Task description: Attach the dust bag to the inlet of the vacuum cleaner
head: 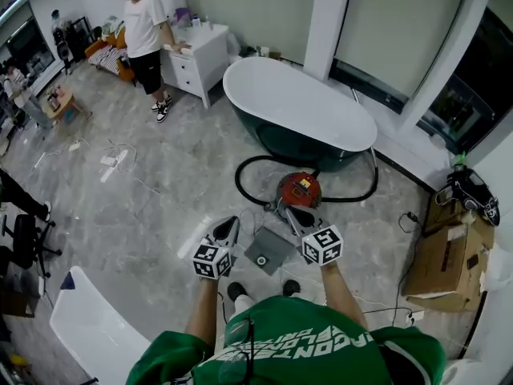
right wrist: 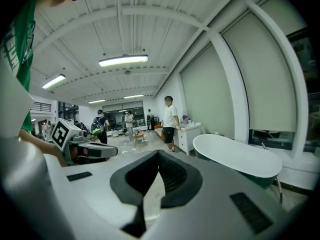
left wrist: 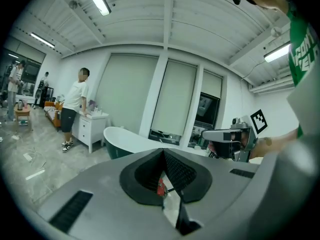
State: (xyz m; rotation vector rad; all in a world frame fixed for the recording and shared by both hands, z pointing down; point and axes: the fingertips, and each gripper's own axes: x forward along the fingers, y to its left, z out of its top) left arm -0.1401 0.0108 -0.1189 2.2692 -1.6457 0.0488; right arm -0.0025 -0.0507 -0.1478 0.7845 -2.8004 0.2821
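The left tongs and the right tongs are both held closed, with nothing gripped. The grey dust bag is seen flat on the floor, between them in the head view. The red vacuum cleaner is placed just beyond, before the bathtub.

Green short-sleeved shirt, white lettering, black shoes.
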